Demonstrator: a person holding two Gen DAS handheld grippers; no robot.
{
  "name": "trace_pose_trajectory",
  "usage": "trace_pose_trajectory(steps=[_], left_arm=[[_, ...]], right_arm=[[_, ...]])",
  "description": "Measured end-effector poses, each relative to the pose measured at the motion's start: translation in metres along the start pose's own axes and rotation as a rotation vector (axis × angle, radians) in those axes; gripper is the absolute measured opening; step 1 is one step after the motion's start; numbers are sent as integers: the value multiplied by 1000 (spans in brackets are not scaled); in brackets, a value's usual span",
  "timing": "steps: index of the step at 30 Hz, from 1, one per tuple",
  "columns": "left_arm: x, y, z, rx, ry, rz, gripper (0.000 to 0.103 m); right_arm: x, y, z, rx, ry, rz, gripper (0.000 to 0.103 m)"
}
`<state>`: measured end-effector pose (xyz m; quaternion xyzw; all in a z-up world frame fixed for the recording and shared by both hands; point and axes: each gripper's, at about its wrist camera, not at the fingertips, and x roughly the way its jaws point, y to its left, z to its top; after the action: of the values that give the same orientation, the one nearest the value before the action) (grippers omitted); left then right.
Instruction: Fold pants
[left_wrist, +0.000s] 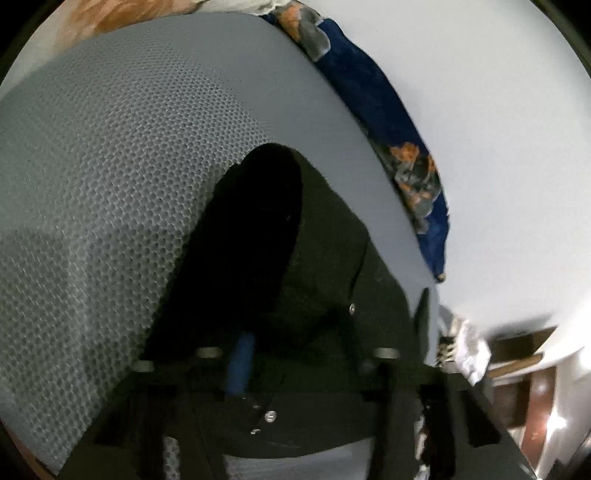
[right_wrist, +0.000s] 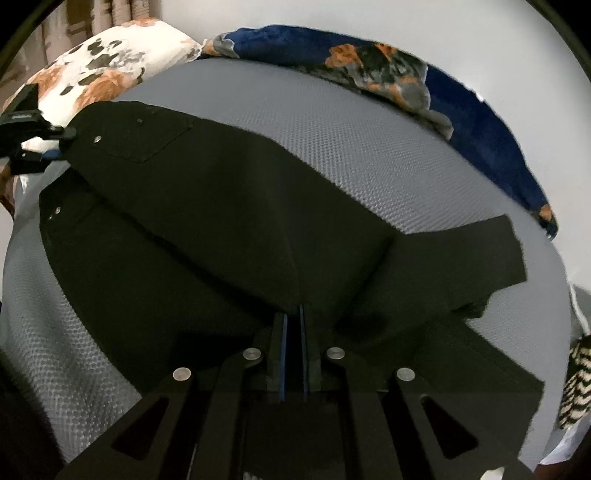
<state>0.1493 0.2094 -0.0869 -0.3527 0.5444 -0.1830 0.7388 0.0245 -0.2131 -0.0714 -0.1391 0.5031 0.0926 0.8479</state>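
On the grey honeycomb-mesh mattress (right_wrist: 369, 147), the black fabric pants (right_wrist: 221, 221) are lying half doubled, one side lapping over the other. The right gripper (right_wrist: 293, 321) is pinching a fold near the crotch. The left gripper (right_wrist: 61, 142) is gripping the waistband corner beside the floral pillow (right_wrist: 99, 70). Legs are awaiting folding, I'd say.
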Motion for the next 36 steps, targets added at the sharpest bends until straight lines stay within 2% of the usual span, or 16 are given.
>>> trace_pose_trajectory(steps=[1,4,9,16,21,24,27,30,31,34,36], left_arm=[[0,-2,0,18,21,22,28],[-5,-10,-3,100,52,71,25],[-10,-13,-13,211,124,136,23],[-1,-9,-26,321,225,236,23],[-2,-15,-31,384,237,288,23],[6,-23,-34,442,236,346,23],[7,-27,-35,461,219,384,30],[-2,-27,-34,460,191,430,47],[-7,-26,-34,464,182,441,50],[-23,-34,-35,493,154,455,50],[-32,-47,-38,534,118,485,50]], right_arm=[[-7,1,0,-7,-3,-3,4],[-23,1,-1,-23,-5,-11,4],[-41,17,-20,-72,34,13,4],[-36,43,-56,-89,127,85,4],[-23,47,-65,-54,157,122,4],[-13,45,-68,-21,179,150,4],[-5,42,-69,6,187,166,4],[-3,37,-68,37,184,189,5],[-3,35,-68,49,182,197,5],[-4,29,-69,81,174,222,8],[-5,25,-68,95,163,221,14]])
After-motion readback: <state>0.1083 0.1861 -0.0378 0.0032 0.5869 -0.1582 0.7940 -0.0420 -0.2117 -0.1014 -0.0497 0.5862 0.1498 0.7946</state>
